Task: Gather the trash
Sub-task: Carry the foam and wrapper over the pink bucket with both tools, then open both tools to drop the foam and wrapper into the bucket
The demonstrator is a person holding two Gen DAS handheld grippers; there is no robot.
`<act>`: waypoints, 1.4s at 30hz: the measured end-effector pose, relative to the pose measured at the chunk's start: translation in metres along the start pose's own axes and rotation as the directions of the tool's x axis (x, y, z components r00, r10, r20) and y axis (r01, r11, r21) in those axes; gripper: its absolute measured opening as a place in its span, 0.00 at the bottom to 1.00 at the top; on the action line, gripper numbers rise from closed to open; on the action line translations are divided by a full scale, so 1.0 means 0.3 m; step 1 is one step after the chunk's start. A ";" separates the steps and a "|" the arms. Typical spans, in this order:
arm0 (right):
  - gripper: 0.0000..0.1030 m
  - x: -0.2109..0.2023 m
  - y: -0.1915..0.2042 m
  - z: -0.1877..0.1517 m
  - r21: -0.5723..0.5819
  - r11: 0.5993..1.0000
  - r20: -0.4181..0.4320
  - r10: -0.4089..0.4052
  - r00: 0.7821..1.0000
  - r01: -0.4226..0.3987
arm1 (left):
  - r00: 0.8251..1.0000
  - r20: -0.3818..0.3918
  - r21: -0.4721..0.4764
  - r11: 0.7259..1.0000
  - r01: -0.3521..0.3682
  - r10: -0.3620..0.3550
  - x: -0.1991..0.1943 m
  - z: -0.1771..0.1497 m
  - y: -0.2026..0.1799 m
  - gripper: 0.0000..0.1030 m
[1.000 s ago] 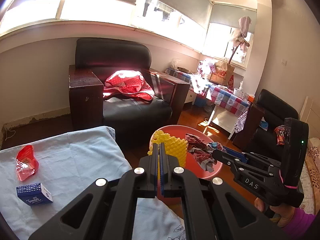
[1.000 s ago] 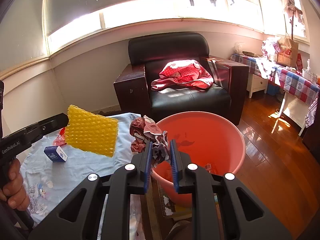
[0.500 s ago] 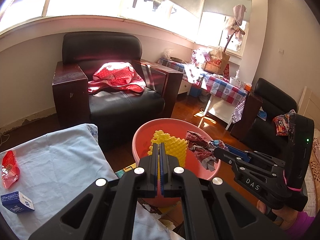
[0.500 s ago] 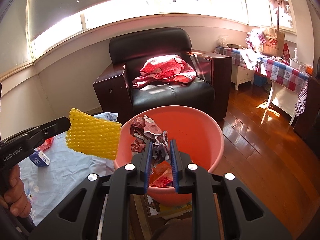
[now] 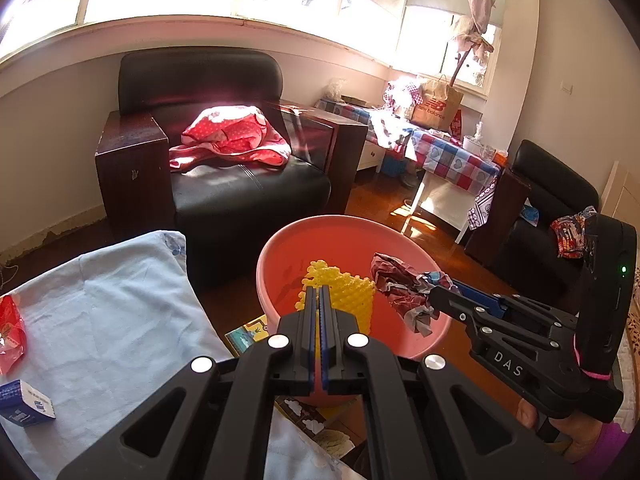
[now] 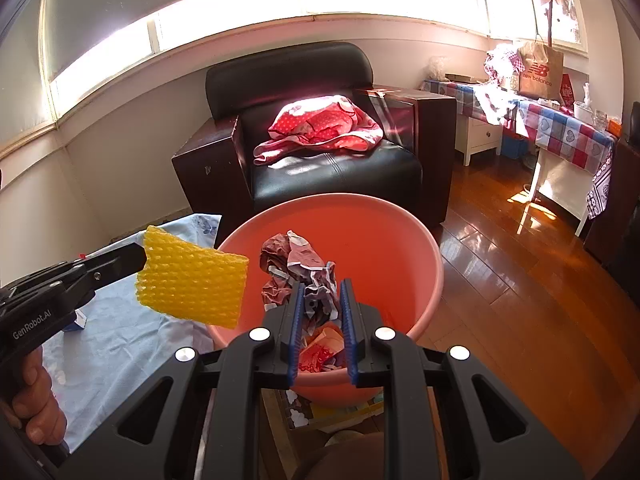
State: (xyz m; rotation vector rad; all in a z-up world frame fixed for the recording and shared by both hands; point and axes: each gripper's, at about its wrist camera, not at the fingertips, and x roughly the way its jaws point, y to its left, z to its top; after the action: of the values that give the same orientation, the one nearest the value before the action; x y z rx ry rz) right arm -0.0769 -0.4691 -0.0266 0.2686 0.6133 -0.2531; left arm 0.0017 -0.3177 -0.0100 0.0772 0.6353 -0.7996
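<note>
My left gripper (image 5: pixel 319 296) is shut on a yellow bubble-wrap sheet (image 5: pixel 344 296) and holds it over the near rim of a salmon-pink plastic basin (image 5: pixel 280 252). The sheet (image 6: pixel 192 280) also shows in the right wrist view, just left of the basin (image 6: pixel 400 240). My right gripper (image 6: pixel 320 296) is shut on a crumpled maroon and white wrapper (image 6: pixel 296 268) and holds it above the basin's middle; the wrapper (image 5: pixel 400 284) also shows in the left wrist view. Red and orange wrappers (image 6: pixel 324 348) lie in the basin's bottom.
A table with a light blue cloth (image 5: pixel 120 312) is at the left, with a red packet (image 5: pixel 10 336) and a small blue box (image 5: pixel 24 404) on it. A black armchair (image 5: pixel 224 160) with a red garment stands behind the basin. Wooden floor (image 6: pixel 520 280) lies to the right.
Both grippers have moved forward and to the right, from over the table's edge to over the basin. Each still holds its piece of trash.
</note>
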 end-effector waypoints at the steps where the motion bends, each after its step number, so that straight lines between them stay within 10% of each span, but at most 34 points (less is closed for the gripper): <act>1: 0.18 0.007 -0.002 0.002 0.004 1.000 -0.004 0.000 1.000 0.000 | 1.000 -0.004 -0.001 1.000 0.000 0.000 0.007 0.001 0.000 0.01; 22: 0.20 0.090 -0.081 -0.009 0.108 0.994 -0.071 0.003 0.997 0.005 | 1.000 -0.015 0.034 0.999 -0.008 0.009 0.077 0.018 -0.066 0.02; 28: 0.20 0.093 -0.091 -0.008 0.121 0.993 -0.069 0.007 0.998 0.001 | 1.000 -0.008 0.029 1.000 -0.011 0.011 0.068 0.019 -0.066 0.38; 42: 0.21 0.035 -0.007 -0.003 0.090 0.992 -0.040 0.087 0.995 -0.083 | 0.999 0.027 0.000 0.999 -0.046 0.046 -0.014 -0.003 -0.017 0.39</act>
State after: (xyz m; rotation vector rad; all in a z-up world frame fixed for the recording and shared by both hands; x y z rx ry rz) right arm -0.0696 -0.4723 -0.0338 0.3857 0.6332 -0.1932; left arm -0.0045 -0.3185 -0.0075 0.0809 0.6057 -0.7551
